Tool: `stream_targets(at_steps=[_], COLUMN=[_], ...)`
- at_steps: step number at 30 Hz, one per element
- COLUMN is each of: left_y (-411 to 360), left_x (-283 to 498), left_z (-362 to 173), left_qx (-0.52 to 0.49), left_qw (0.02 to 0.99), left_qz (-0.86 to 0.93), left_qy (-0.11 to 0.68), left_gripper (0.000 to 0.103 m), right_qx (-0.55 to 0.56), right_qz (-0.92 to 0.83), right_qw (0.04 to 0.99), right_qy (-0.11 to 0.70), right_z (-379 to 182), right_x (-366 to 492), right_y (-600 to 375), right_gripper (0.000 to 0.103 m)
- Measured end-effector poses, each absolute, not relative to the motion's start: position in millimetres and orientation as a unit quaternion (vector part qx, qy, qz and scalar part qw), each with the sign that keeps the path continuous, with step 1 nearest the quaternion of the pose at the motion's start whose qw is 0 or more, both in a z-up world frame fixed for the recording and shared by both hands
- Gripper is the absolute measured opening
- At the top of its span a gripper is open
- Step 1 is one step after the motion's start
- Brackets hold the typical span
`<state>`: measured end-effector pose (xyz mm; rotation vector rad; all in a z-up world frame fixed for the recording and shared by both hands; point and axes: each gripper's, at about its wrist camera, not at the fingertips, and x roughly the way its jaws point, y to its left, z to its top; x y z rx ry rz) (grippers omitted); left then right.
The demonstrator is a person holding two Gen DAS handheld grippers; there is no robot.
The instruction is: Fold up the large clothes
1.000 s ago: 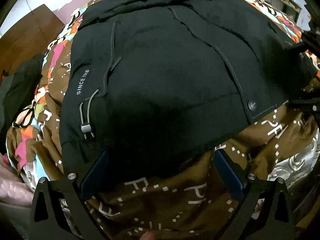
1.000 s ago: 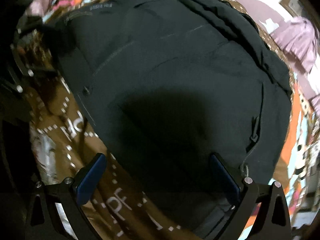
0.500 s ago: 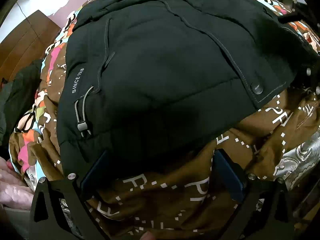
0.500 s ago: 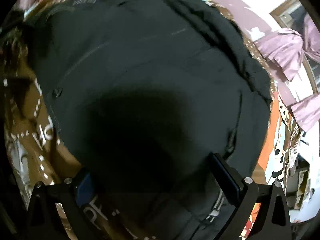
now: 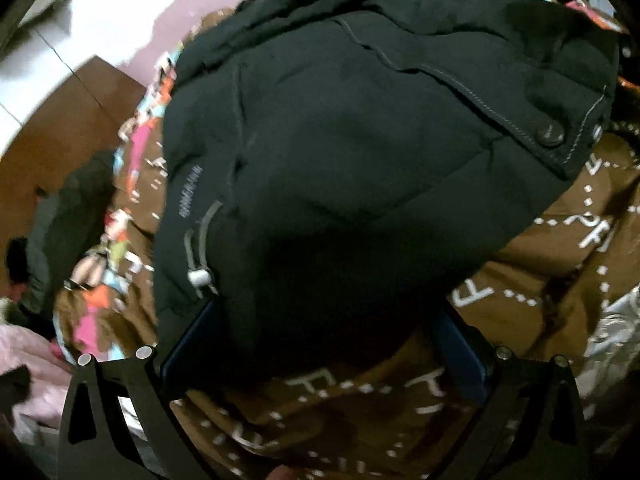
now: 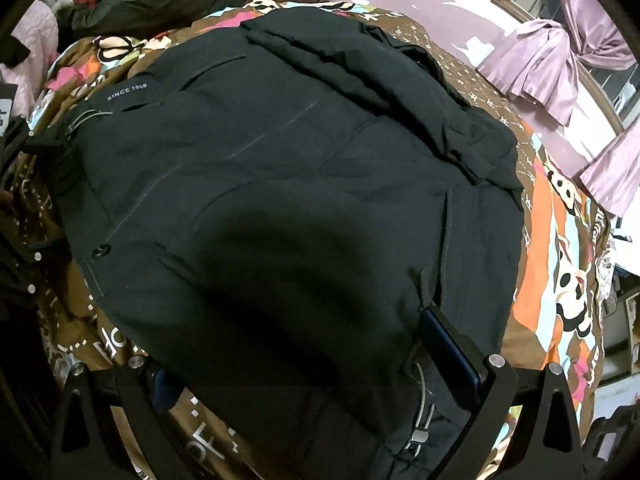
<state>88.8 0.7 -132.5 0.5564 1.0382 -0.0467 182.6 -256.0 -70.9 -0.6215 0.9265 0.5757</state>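
A large black padded jacket (image 5: 360, 140) lies spread on a bed; it also fills the right wrist view (image 6: 300, 184). It has a snap button, grey stitching and a drawcord with a white toggle (image 5: 199, 278). My left gripper (image 5: 324, 344) is open, its blue pads at the jacket's near hem, the left pad partly under the cloth. My right gripper (image 6: 308, 344) is open, low over the jacket's hem, with the cloth bulging between its fingers (image 6: 452, 348).
The bed has a brown quilt with white letters (image 5: 360, 412) and colourful patches (image 6: 560, 272). A dark garment (image 6: 148, 8) and pink bedding (image 6: 32, 44) lie at the far left. Purple curtains (image 6: 560, 52) hang at the right.
Both grippers have pushed forward over the jacket's near hem. The right view swung right, so more of the jacket, quilt and curtains shows. Both stay open.
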Motion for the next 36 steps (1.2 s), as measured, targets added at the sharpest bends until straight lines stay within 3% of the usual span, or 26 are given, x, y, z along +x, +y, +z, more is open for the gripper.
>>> stream_targets(at_steps=[2, 4, 7, 10, 16, 23, 33, 36], left_y=[1, 2, 5, 5, 12, 19, 15, 16], left_x=[90, 90, 94, 97, 113, 142, 143, 142], left_z=[-130, -131, -133, -124, -90, -52, -28, -25], left_qx=[0.282, 0.305, 0.311, 0.297, 0.226, 0.173, 0.144, 0.142], left_qw=[0.836, 0.835, 0.836, 0.849, 0.879, 0.901, 0.914, 0.917], left_qz=[-0.005, 0.01, 0.003, -0.002, -0.005, -0.014, -0.009, -0.006], left_qy=[0.471, 0.459, 0.452, 0.437, 0.419, 0.397, 0.379, 0.372], left_gripper=[0.093, 0.057, 0.037, 0.023, 0.014, 0.011, 0.01, 0.009], right_qx=[-0.288, -0.287, -0.286, -0.287, -0.287, -0.265, -0.37, -0.352], right_qz=[0.268, 0.269, 0.269, 0.268, 0.272, 0.308, 0.206, 0.191], right_qw=[0.811, 0.813, 0.814, 0.814, 0.814, 0.803, 0.809, 0.834], right_qy=[0.432, 0.43, 0.428, 0.428, 0.426, 0.436, 0.407, 0.38], right_z=[-70, -69, -69, -69, -69, -74, -94, -72], right_x=[181, 185, 185, 185, 181, 174, 170, 176], right_y=[-256, -259, -260, -260, -263, -270, -271, -281], right_gripper=[0.103, 0.103, 0.103, 0.103, 0.103, 0.103, 0.101, 0.078])
